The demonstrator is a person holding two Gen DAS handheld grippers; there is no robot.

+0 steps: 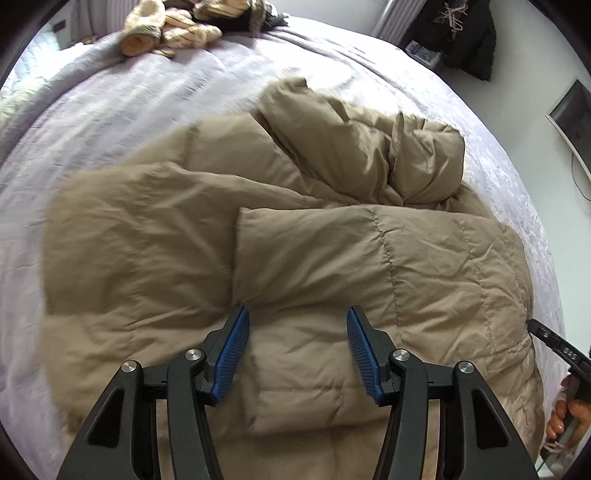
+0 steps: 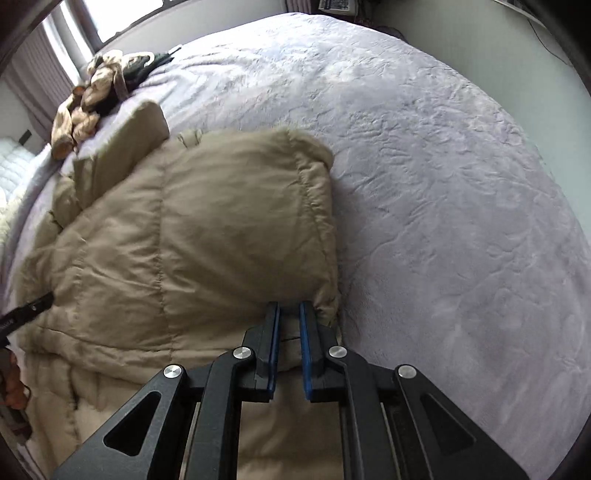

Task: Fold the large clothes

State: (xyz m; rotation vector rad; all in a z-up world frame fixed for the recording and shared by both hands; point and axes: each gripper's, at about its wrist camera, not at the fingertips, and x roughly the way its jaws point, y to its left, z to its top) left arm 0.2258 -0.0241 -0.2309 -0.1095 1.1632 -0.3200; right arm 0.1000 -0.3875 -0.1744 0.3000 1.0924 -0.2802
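Tan quilted fabric is filling both my views: the coat [image 1: 332, 258] is lying across the bed [image 1: 129, 110], partly gathered in on itself. I am judging the fold as somewhere in its middle. One padded panel is already lying doubled over the body, its edge running across the left view, and a sleeve [image 1: 369, 147] is sitting bunched and twisted beyond it, not yet laid flat.

My right claw [image 2: 289, 314] is pinching narrow on a thick edge of the coat, with a ridge of fabric showing between the blue pads; the folded flap ahead of it is ending in a rounded corner near the bare bed cover. My left claw [image 1: 297, 321] is standing about half wide above the coat's middle, and I am seeing nothing pressed between its pads, so I am taking it as holding nothing. At the far right rim of the left view I am catching my right hand [image 1: 565, 413] on its handle.

What I am reckoning as left: laying the gripped side down squarely, tucking that crumpled sleeve in, then doubling the length and smoothing it. The puffy filling is likely to spring back, so the folds may not be staying put.

A pile [image 1: 173, 29] of other clothes is waiting at the bed's far end, well apart from the coat
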